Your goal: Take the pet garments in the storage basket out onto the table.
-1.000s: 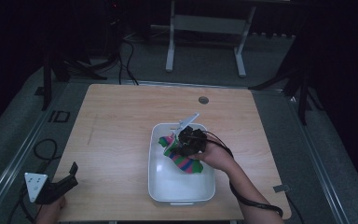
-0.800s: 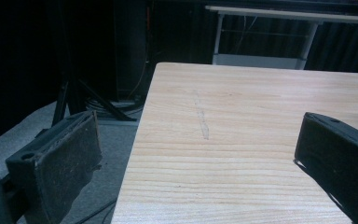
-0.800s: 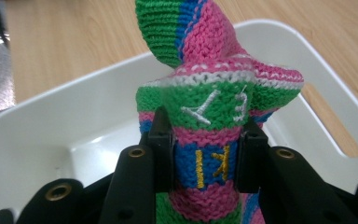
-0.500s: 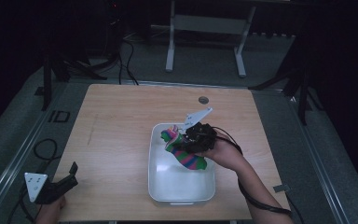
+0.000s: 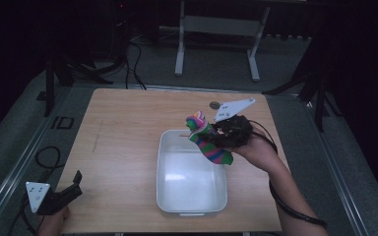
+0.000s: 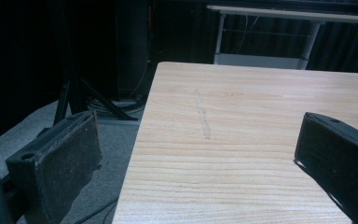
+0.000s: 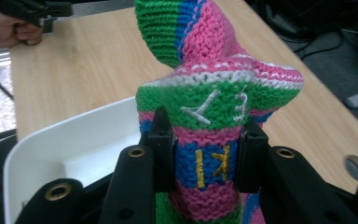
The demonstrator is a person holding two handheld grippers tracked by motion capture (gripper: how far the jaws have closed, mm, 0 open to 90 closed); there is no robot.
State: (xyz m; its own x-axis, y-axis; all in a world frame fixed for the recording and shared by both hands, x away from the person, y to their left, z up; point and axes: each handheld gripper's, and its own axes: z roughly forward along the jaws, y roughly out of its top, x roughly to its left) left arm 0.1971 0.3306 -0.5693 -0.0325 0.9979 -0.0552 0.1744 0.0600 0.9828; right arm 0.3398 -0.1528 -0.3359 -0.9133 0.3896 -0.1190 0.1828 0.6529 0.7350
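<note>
- The wooden table (image 5: 128, 128) is pale and bare over most of its top, with a faint grey streak (image 6: 203, 116) on the boards and a small round hole (image 5: 214, 104) near its far edge, behind the tub.
- Dark floor runs round the table; a metal stand (image 5: 216, 29) stands well beyond the far edge, and cables (image 5: 128, 54) lie on the floor to its left.
- A white tub (image 5: 192, 177) sits on the table toward the near edge, its inside bare.
- The right gripper (image 7: 205, 158) has its jaws pressed onto a striped knitted sock (image 5: 209, 142), pink, green and blue, held above the tub's far right corner, clear of the rim.
- The left gripper (image 5: 59, 196) rests well to the left of the tub, at the table's near left corner, jaws wide apart with nothing between them.
- The table top between that gripper and the tub lies free.
</note>
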